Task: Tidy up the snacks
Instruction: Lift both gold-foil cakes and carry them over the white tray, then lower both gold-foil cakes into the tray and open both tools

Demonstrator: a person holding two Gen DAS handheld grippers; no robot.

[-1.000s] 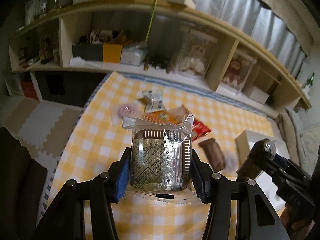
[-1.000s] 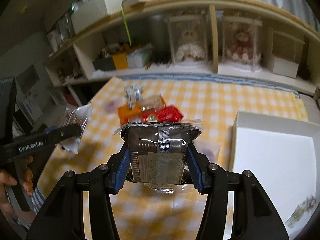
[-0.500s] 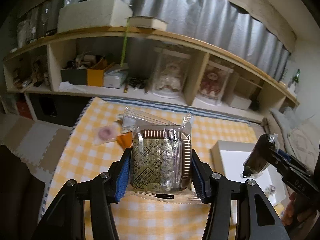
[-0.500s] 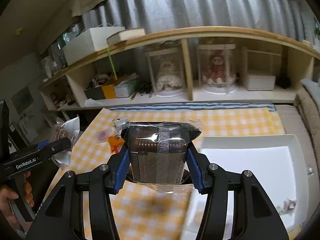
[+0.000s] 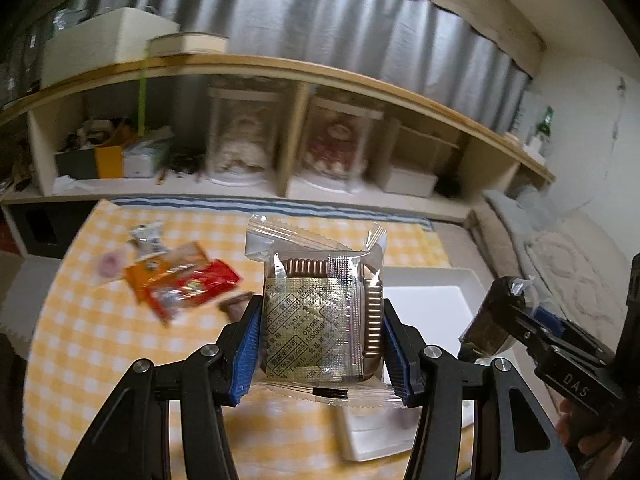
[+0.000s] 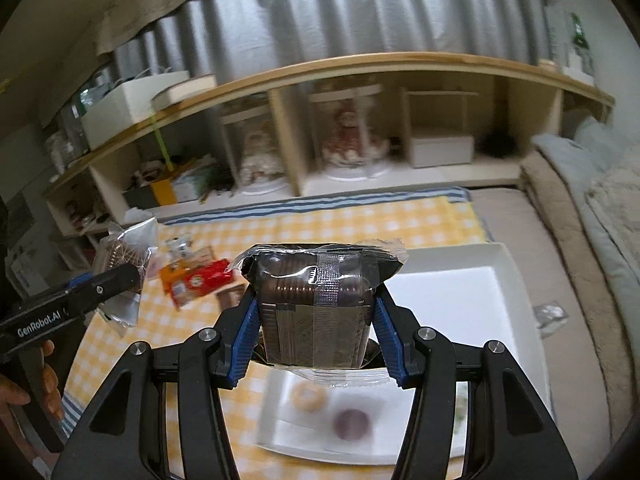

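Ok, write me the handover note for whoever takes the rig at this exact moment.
Left gripper: shut on a clear-wrapped brown ridged pastry with an oxygen-absorber sachet, held above the table.
Right gripper: shut on a second clear-wrapped dark brown ridged pastry, over the white rectangular tray.
Tray already holds two round wrapped sweets near its front.
Left to do: set both pastries in the tray, then fetch the orange and red packets and small wrapped pieces lying on the yellow checked tablecloth.

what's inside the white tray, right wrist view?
In the white tray: a pale round snack and a purple round snack, both blurred. The right gripper and its wrapped cake hide the tray's middle.
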